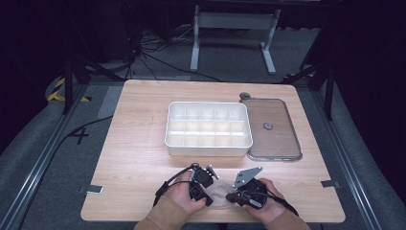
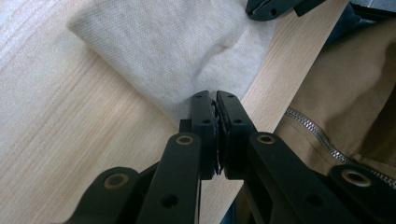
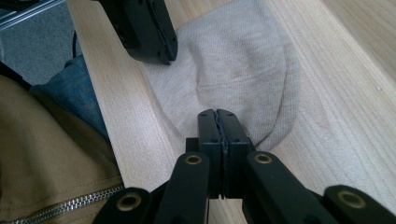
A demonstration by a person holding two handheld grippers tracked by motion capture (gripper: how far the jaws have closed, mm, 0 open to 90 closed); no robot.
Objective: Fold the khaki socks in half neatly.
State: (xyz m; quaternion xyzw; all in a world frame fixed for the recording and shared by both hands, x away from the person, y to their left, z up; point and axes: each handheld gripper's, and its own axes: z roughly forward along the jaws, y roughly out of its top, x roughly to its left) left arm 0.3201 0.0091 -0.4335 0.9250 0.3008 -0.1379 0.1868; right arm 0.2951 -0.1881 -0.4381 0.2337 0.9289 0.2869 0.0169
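A beige knit cloth [image 1: 219,194] lies flat by the table's near edge, between my two hands. In the left gripper view my left gripper [image 2: 215,95] is shut on a corner of the cloth [image 2: 177,46], with a sliver of fabric between the jaws. The right gripper [image 3: 218,113] is shut on the opposite rounded edge of the cloth [image 3: 243,70]. From above, the left gripper [image 1: 209,200] and right gripper [image 1: 231,196] face each other across the cloth, tips pointing inward.
A white compartment box [image 1: 208,151] stands mid-table. Right of it lies a clear lid [image 1: 282,143] with a small dark round piece [image 1: 268,126] on it. The table's near edge [image 1: 210,220] is just behind the hands, and a tan jacket is close by.
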